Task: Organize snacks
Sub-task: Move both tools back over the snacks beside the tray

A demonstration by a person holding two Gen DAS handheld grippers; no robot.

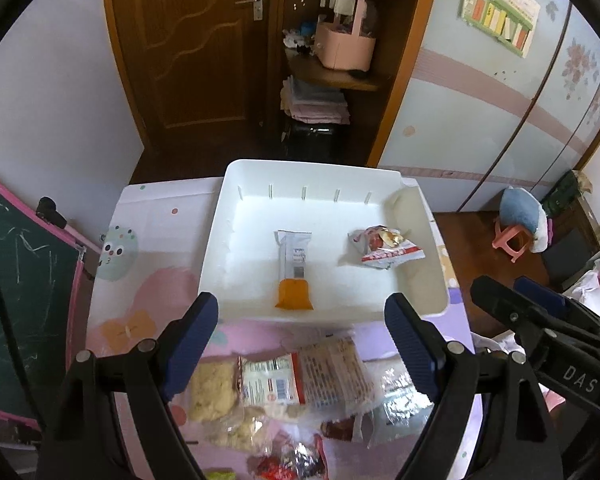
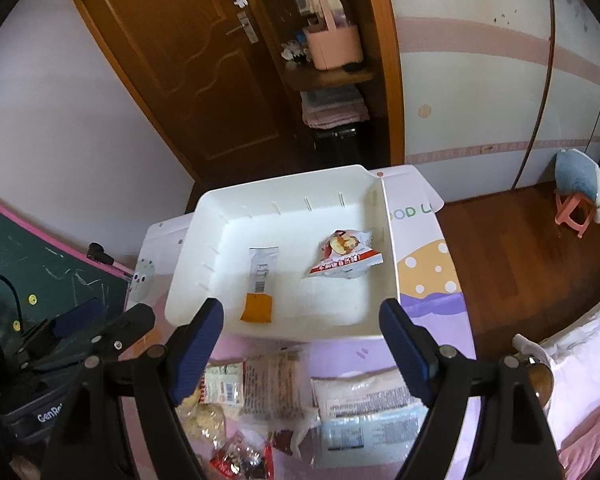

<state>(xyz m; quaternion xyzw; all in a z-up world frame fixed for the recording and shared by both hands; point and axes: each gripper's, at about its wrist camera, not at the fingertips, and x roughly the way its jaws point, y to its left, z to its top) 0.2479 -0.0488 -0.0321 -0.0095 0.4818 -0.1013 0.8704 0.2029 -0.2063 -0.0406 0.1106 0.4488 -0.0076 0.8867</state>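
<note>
Both grippers, left (image 1: 300, 316) and right (image 2: 302, 320), gape wide and hold nothing. Two snacks already lie in the white bin (image 1: 416, 208), likely sorted. More packs (image 1: 296, 380) wait on the table just below. Only the right view shows the clear bag (image 2: 364, 408) fully.

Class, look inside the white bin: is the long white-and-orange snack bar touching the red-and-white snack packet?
Apart. In the right wrist view, bare white bin floor separates the snack bar from the red-and-white packet; the left wrist view shows the same gap.
</note>
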